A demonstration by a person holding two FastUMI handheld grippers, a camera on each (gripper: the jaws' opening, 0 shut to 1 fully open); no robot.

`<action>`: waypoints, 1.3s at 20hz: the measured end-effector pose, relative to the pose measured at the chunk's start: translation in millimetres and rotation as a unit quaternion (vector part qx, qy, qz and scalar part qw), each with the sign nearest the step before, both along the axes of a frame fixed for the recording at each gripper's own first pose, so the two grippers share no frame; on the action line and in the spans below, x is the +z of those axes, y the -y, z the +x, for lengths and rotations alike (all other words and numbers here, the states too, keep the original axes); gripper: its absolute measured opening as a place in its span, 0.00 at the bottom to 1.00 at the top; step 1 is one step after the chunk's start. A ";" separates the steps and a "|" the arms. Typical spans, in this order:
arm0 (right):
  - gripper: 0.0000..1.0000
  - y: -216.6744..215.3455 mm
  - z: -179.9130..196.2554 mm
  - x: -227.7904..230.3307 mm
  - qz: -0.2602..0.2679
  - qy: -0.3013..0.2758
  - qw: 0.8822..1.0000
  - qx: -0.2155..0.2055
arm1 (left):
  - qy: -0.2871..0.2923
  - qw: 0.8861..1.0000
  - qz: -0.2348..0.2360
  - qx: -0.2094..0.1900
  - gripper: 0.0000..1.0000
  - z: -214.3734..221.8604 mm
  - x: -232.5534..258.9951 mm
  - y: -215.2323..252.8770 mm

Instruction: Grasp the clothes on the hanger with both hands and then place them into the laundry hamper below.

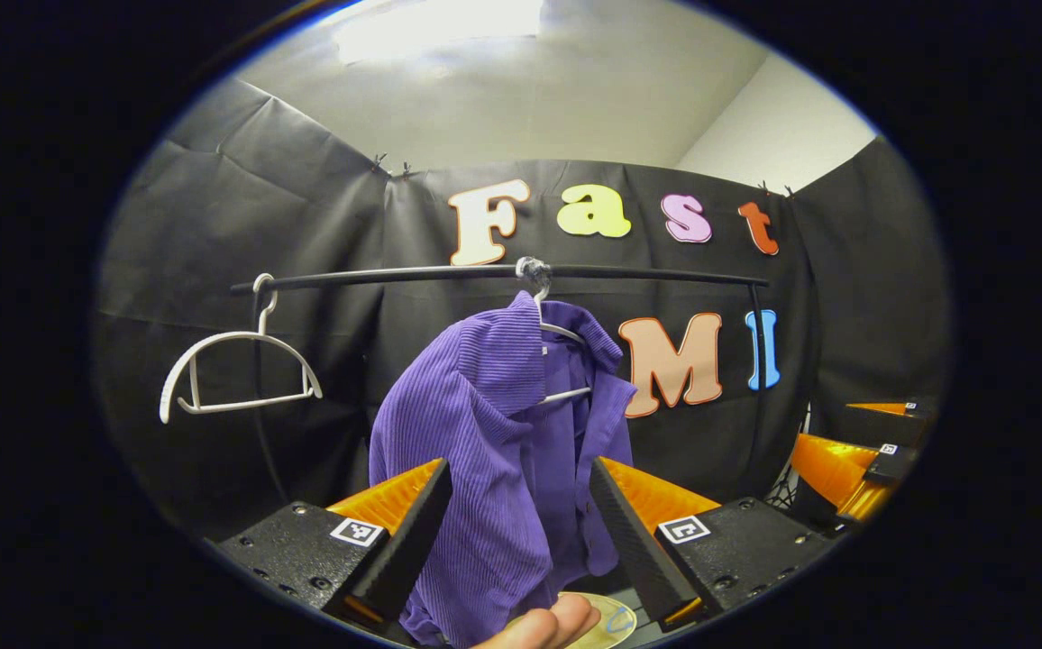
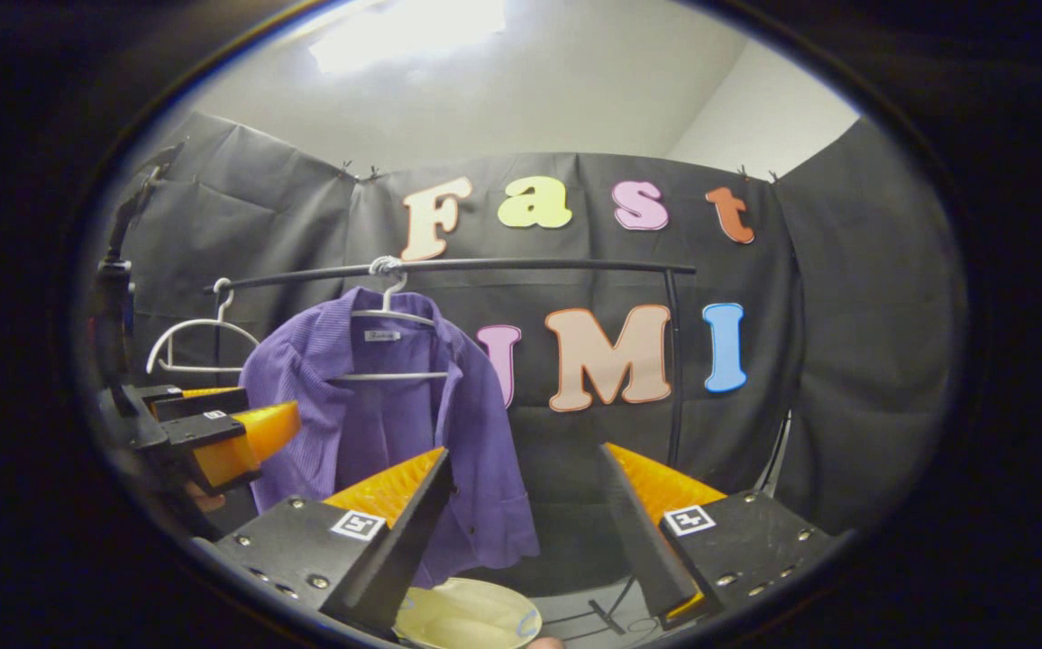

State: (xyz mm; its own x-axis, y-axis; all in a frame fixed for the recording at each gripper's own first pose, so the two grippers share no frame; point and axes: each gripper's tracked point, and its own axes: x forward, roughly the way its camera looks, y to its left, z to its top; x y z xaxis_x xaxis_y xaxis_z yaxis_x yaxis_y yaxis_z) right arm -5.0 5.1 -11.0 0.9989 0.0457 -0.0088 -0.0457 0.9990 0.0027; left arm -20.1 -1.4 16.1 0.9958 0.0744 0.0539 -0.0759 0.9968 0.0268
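Observation:
A purple ribbed shirt (image 1: pixel 485 433) hangs on a white hanger (image 1: pixel 562 332) from a black rail (image 1: pixel 629 273). My left gripper (image 1: pixel 519 463) is open, and the shirt shows between its spread fingers without being pinched. In the right gripper view the shirt (image 2: pixel 368 424) hangs left of centre. My right gripper (image 2: pixel 525 449) is open too, aimed just right of the shirt's hem, with nothing between its fingers. The left gripper (image 2: pixel 269 407) shows there by the shirt's left sleeve. The pale rim of the hamper (image 2: pixel 467 613) lies below the shirt.
An empty white hanger (image 1: pixel 233 379) hangs at the rail's left end. The rail's upright post (image 2: pixel 676 361) stands to the right of the shirt. The right gripper (image 1: pixel 832 433) shows at the far right of the left gripper view. A fingertip (image 1: pixel 548 626) pokes in at the bottom edge.

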 end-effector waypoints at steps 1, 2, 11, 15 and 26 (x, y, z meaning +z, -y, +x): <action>0.97 -1.4 -0.7 0.9 0.012 -0.001 1.000 0.006 | 0.000 1.000 0.002 -0.002 0.94 -1.2 1.9 1.3; 0.94 -3.2 -1.2 4.1 0.023 -0.001 1.000 0.013 | 0.001 1.000 0.002 -0.007 0.94 -2.4 3.9 4.4; 0.96 7.6 3.8 2.0 0.032 0.001 0.999 0.016 | -0.009 1.000 -0.007 -0.023 0.94 -4.5 3.6 14.9; 0.96 5.4 12.1 -12.8 0.038 -0.008 0.999 0.026 | -0.003 0.999 -0.020 -0.032 0.95 -2.8 -4.6 27.5; 0.95 -28.8 75.9 -66.3 0.002 -0.009 0.996 0.094 | -0.018 0.997 0.018 0.078 0.95 33.5 -55.0 -2.0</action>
